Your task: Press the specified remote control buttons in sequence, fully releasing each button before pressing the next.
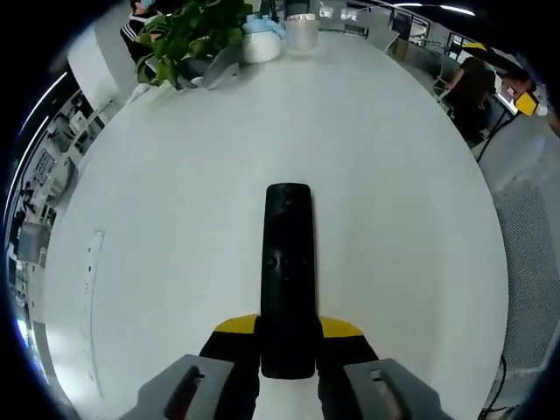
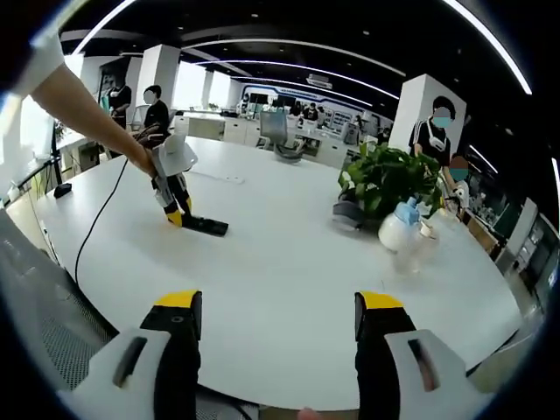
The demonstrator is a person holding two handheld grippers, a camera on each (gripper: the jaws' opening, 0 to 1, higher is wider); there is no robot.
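A long black remote control (image 1: 287, 271) lies on the white table (image 1: 175, 192), pointing away from me, its near end clamped between the yellow-tipped jaws of my left gripper (image 1: 288, 332). In the right gripper view the same remote (image 2: 206, 226) is small and far off on the table (image 2: 289, 262), held by the left gripper (image 2: 178, 212) in a person's hand. My right gripper (image 2: 278, 328) hovers at the table's near edge, jaws wide apart with nothing between them, well away from the remote.
A potted plant (image 2: 385, 179), a white spray bottle (image 2: 401, 226) and a clear cup (image 2: 418, 249) stand at the table's far right side. A black cable (image 2: 101, 223) runs across the left of the table. People stand and sit in the office behind.
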